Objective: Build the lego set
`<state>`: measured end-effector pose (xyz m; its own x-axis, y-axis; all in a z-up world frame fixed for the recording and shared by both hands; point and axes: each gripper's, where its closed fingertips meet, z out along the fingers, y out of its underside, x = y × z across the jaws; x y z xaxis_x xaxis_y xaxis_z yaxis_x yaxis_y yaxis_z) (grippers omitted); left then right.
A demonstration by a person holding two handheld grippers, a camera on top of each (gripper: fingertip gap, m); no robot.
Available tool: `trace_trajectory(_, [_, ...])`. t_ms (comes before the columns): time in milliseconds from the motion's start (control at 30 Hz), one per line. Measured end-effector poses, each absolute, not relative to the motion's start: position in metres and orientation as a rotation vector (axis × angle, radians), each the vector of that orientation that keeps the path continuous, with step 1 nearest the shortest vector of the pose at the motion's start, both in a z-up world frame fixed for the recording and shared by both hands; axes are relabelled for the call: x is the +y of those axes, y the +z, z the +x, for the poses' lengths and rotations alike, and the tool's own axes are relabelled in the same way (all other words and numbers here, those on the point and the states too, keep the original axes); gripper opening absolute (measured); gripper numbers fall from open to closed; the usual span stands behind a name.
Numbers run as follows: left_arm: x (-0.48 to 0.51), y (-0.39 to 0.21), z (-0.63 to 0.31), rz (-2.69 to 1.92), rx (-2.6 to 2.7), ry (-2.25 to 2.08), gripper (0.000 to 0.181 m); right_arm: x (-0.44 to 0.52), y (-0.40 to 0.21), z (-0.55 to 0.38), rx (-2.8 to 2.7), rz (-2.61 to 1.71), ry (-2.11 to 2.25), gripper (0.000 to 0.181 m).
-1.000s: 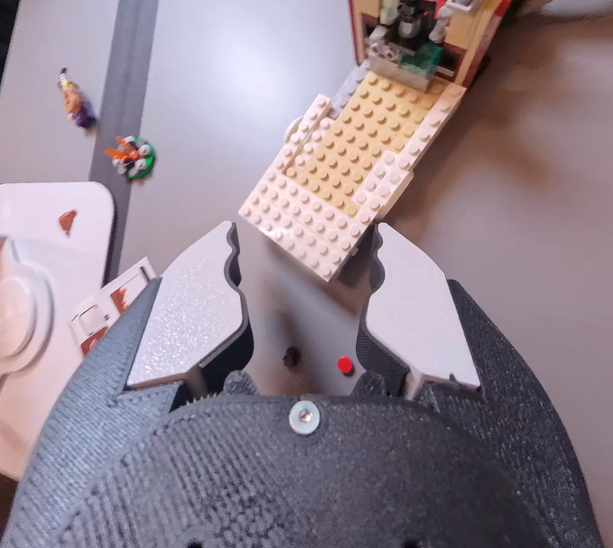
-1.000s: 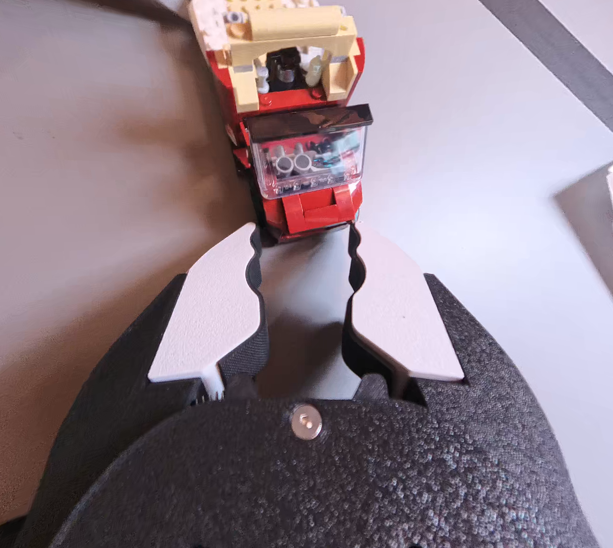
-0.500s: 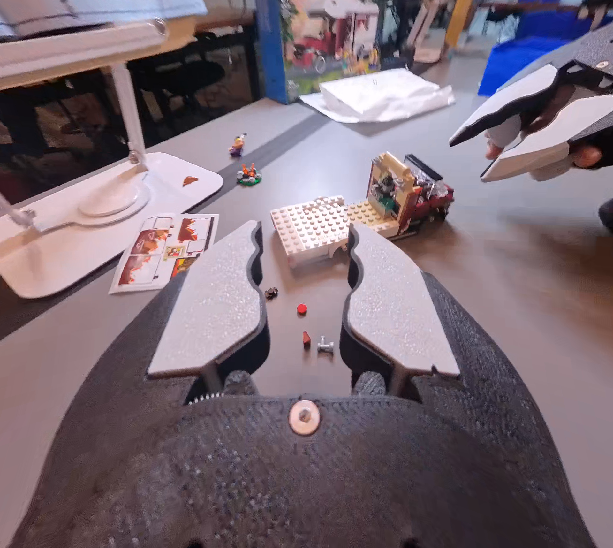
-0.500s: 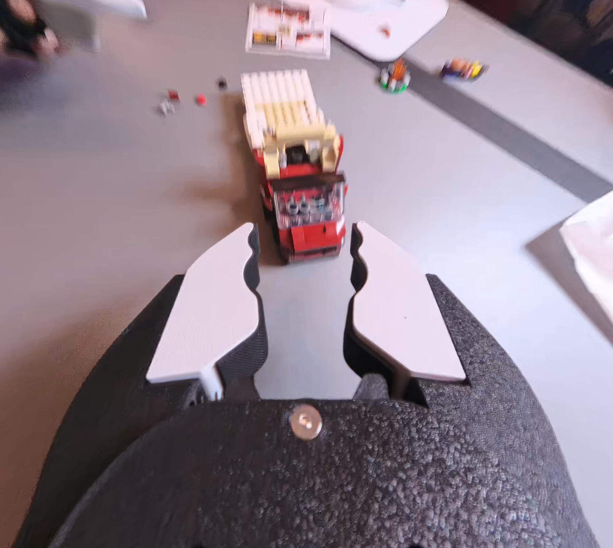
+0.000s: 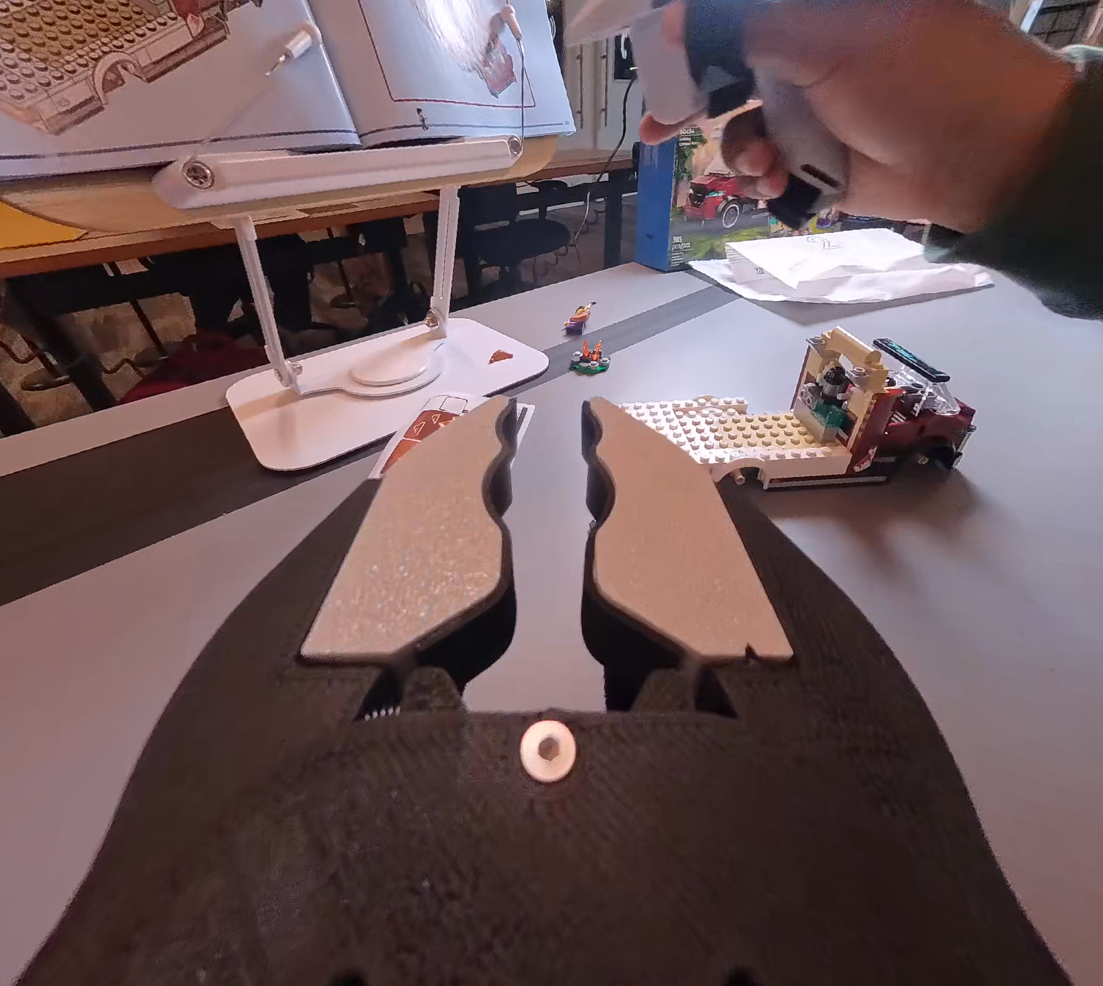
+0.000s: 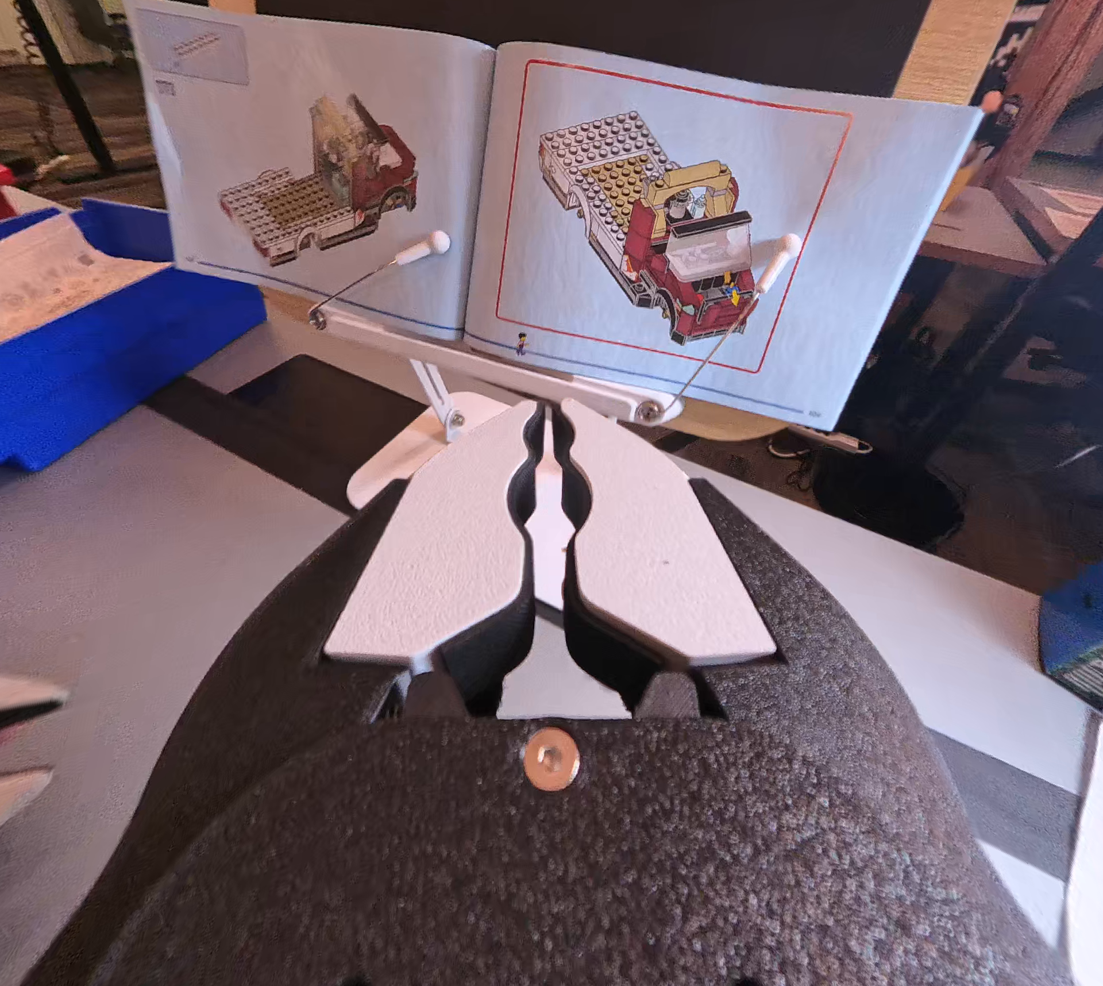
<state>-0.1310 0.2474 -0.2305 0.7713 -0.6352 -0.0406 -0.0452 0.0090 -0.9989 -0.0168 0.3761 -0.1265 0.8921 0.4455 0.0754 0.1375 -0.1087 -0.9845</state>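
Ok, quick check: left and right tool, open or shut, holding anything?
Left tool: open, empty, above the table.
Right tool: nearly shut, a thin gap at the tips, nothing between them, pointing at the instruction booklet.

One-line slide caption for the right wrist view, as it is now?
Right gripper, nearly shut and empty, points at the open instruction booklet on its white stand.

The right claw [image 6: 548, 411], jaws nearly closed and empty, points at the open instruction booklet [image 6: 656, 217] on its white stand [image 6: 477, 354]; blue bin [image 6: 119, 336] at left on the tabletop [image 6: 149, 539]
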Motion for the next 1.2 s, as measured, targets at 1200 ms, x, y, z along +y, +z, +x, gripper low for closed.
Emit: trace_trajectory(1200, [0.239, -0.242, -0.111, -1.502, 0.714, -0.472, 0.009, 0.403, -0.136, -0.010, -0.454, -1.698, 0.155, 0.002])
